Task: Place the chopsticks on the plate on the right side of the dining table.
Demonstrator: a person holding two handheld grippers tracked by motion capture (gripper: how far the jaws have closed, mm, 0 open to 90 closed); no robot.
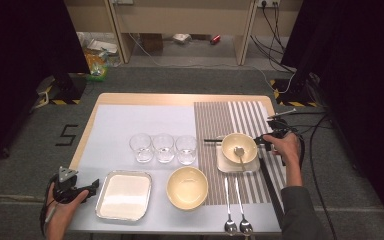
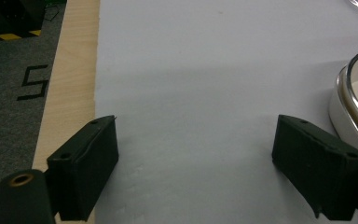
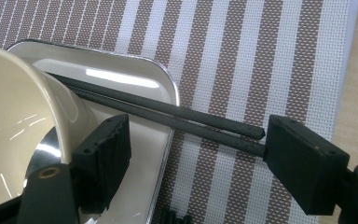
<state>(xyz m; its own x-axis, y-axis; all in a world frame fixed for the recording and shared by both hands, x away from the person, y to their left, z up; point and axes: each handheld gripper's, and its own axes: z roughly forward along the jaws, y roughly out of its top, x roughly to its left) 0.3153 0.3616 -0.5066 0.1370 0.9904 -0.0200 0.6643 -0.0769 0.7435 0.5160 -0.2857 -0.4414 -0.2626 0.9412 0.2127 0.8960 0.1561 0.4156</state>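
Note:
My right gripper [image 1: 263, 142] [image 3: 198, 131] is at the right side of the small cream bowl [image 1: 239, 144] [image 3: 14, 107], which holds a spoon [image 1: 239, 152] and stands on a white square plate [image 1: 224, 165] [image 3: 135, 77]. Its jaws are open. A pair of black chopsticks [image 1: 212, 140] [image 3: 177, 112] lies across the plate's rim behind the bowl, their ends reaching the right jaw; the left jaw sits over the plate beside the bowl's wall. My left gripper [image 1: 91, 186] [image 2: 196, 135] rests open over the white mat at the table's front left, nothing between its jaws.
Three empty glasses [image 1: 163, 148] stand in a row mid-table. A metal tray [image 1: 124, 196] [image 2: 354, 93] lies just right of the left gripper, a larger cream bowl [image 1: 187, 187] beside it. Two spoons [image 1: 235, 207] lie on the striped placemat [image 1: 215, 115] at the front.

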